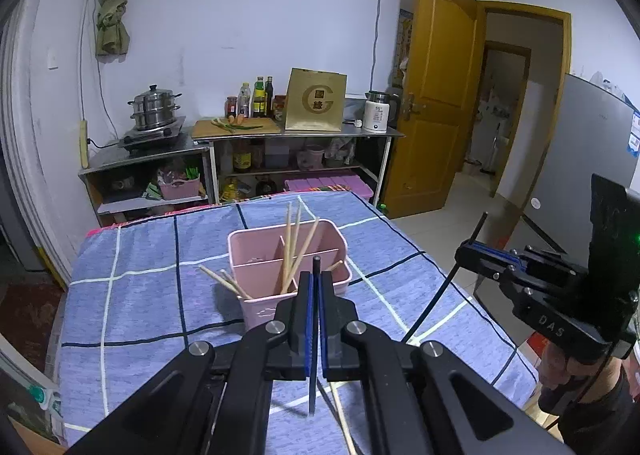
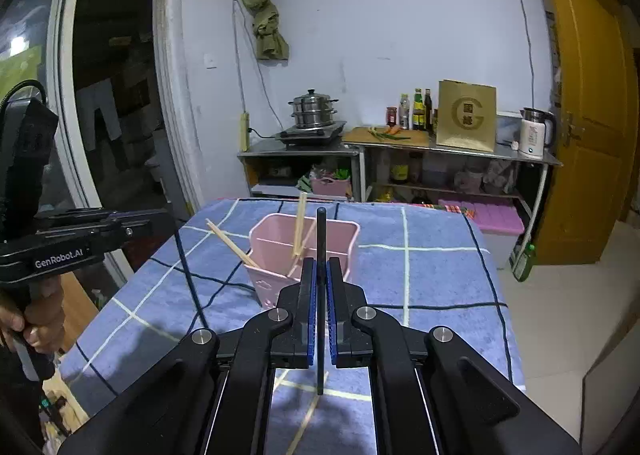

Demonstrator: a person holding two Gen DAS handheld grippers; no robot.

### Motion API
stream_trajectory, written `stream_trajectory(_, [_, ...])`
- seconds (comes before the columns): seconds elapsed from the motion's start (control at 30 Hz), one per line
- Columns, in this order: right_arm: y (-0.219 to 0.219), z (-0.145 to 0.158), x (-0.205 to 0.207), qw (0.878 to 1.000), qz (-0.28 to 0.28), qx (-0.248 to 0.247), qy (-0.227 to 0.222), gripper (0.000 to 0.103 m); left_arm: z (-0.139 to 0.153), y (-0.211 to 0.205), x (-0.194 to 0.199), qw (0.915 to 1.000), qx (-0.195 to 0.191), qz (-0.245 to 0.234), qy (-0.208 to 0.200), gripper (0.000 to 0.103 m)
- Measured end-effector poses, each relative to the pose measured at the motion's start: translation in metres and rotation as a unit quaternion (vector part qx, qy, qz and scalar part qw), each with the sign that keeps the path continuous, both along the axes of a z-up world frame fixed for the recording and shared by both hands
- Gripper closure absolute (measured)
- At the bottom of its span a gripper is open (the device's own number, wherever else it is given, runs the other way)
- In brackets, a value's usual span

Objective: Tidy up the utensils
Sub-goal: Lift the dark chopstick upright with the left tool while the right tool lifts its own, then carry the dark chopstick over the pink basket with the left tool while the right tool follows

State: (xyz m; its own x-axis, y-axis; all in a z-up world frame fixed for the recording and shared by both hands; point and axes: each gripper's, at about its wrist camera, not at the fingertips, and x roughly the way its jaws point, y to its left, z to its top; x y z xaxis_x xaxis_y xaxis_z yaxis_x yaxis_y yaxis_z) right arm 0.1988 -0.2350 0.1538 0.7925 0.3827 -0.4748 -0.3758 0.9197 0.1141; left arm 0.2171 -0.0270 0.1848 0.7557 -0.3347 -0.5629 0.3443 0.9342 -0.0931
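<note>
- Pink plastic bin (image 1: 288,275) standing on blue checked tablecloth (image 1: 140,295), mid-table, split by inner walls into compartments.
- Several wooden chopsticks (image 1: 294,243) upright and leaning in the bin's nearer right compartment, tips sticking well above the rim.
- A few more wooden chopsticks (image 1: 224,281) leaning out over the bin's left rim; exact compartment unclear.
- Far-left compartment: contents hard to make out.
- One light wooden chopstick (image 1: 344,423) lying flat on the cloth near the table's front edge, under the left tongs.
- Left tongs (image 1: 316,287) clamped tight on one black chopstick (image 1: 316,267); blue pads pressed on its middle, stick roughly upright, top end poking above the fingertips, lower end hanging below over the cloth.
- Right tongs (image 2: 320,275) likewise pinched closed on a second black chopstick (image 2: 321,231), near vertical, sticking out both above and below the pads.
- Both tongs just short of the bin on the near side, above the cloth, black sticks not inside the bin.
- Left view: right tongs seen off the table's right edge, black stick angled through them.
- Person's hand (image 2: 32,319) wrapped round the left tongs' handle, at left edge of right view.
- Behind: steel shelf (image 1: 300,135) with steamer pot (image 1: 154,107), bottles, cutting board, kettle; pink basket on lower shelf.
</note>
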Motion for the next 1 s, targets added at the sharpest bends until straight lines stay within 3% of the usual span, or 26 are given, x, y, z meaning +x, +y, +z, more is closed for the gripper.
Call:
stream_trajectory(0.23, [0.013,0.005,0.001,1.0,0.016,-0.001,-0.011,0.099,0.004,0.011,-0.001,0.9999,0.003,0.009,-0.011,0.103])
stream_trajectory(0.53, [0.01,-0.01,0.007,1.0,0.011,0.001,0.005,0.099,-0.035,-0.001,0.023,0.999,-0.011,-0.015,0.04,0.103])
stream_trajectory(0.73, [0.003,-0.018,0.01,1.0,0.009,0.0,0.014,0.099,-0.073,-0.014,0.052,0.9968,-0.007,-0.009,0.079,0.08])
stream_trajectory(1.0, [-0.004,-0.024,0.016,1.0,0.007,0.004,0.02,0.099,-0.082,-0.026,0.089,0.9975,-0.01,0.011,0.069,0.079])
